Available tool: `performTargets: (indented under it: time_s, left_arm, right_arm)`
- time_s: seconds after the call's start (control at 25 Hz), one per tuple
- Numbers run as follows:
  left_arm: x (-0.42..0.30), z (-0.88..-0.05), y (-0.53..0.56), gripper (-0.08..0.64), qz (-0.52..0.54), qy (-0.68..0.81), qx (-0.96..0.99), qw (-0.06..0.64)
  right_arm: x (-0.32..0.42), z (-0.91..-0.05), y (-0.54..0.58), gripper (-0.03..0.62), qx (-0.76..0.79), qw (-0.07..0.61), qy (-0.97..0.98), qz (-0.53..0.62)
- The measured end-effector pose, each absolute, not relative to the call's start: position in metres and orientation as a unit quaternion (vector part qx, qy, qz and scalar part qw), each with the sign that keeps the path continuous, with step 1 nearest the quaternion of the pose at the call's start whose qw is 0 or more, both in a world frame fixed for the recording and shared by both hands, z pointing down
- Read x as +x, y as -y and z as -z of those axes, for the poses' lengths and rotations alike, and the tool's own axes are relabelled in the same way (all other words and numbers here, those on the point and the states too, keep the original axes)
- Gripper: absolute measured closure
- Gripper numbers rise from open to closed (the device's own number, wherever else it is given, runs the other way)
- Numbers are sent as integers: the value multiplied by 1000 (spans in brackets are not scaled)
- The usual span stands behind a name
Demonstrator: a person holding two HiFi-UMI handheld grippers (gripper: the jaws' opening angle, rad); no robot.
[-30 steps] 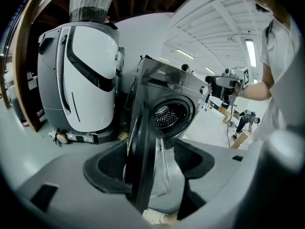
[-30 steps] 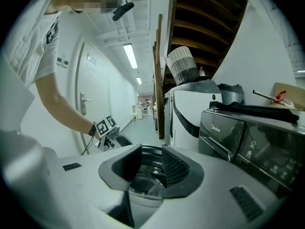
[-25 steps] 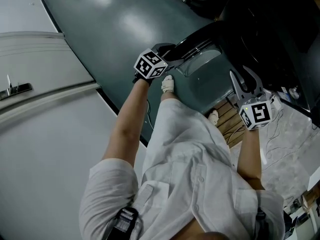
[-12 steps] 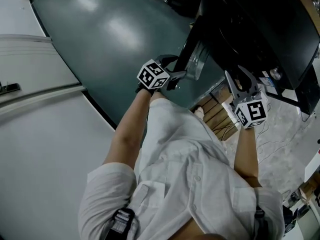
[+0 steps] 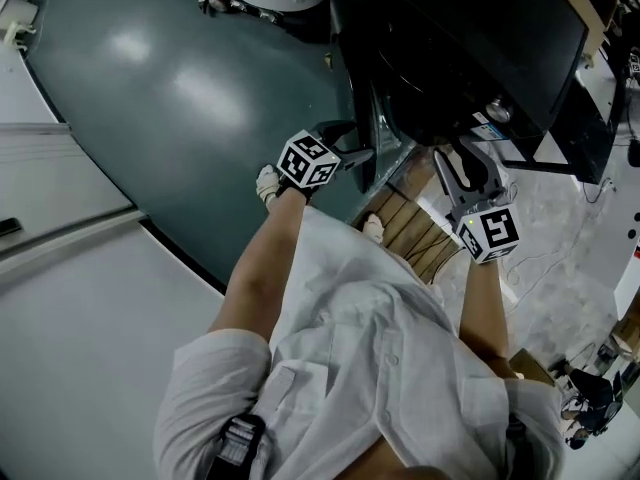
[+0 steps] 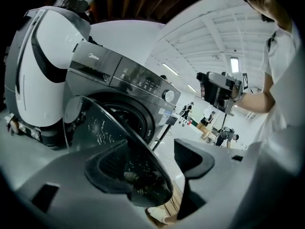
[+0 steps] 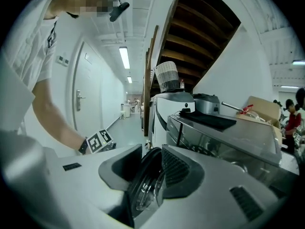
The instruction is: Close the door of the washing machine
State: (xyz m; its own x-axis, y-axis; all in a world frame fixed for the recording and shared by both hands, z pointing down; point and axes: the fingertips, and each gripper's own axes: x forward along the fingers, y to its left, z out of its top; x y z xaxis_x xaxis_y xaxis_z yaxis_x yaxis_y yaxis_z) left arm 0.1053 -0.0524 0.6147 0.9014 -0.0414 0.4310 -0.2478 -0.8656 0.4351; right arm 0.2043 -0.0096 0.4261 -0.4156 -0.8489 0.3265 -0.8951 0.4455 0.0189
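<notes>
Closest in, the person's white shirt (image 5: 370, 368) fills the foreground, with both forearms stretched forward. Next comes the left gripper (image 6: 157, 163), its jaws wide apart. The free edge of the door (image 6: 109, 128) stands in the gap, close against one jaw, but it is not clamped. Whether it touches that jaw is unclear. To the right, the right gripper (image 7: 152, 171) is spread too and grips nothing; it hangs near the front of the washing machine (image 5: 450, 58), and its own view shows the door edge-on past its jaws. The door is ajar, swung partway out from the dark drum opening (image 6: 126, 118). Wooden slats (image 5: 420, 233) lie below, with the teal floor (image 5: 180, 88) beyond.
</notes>
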Motion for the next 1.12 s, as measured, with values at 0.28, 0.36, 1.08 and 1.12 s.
performTargets:
  time_s: [0.28, 0.36, 1.08, 1.12]
  left_arm:
    - [174, -616, 57, 261, -199, 68, 945, 250]
    - [192, -616, 59, 261, -197, 66, 946, 247]
    - [302, -633, 109, 326, -192, 118, 942, 249]
    - [304, -634, 112, 355, -189, 132, 939, 253]
  right_arm:
    - [252, -425, -20, 443, 564, 140, 808, -91]
    - [264, -425, -27, 443, 574, 140, 801, -93]
    - [336, -438, -58, 444, 625, 146, 758, -117]
    - [339, -438, -59, 443, 626, 146, 757, -117]
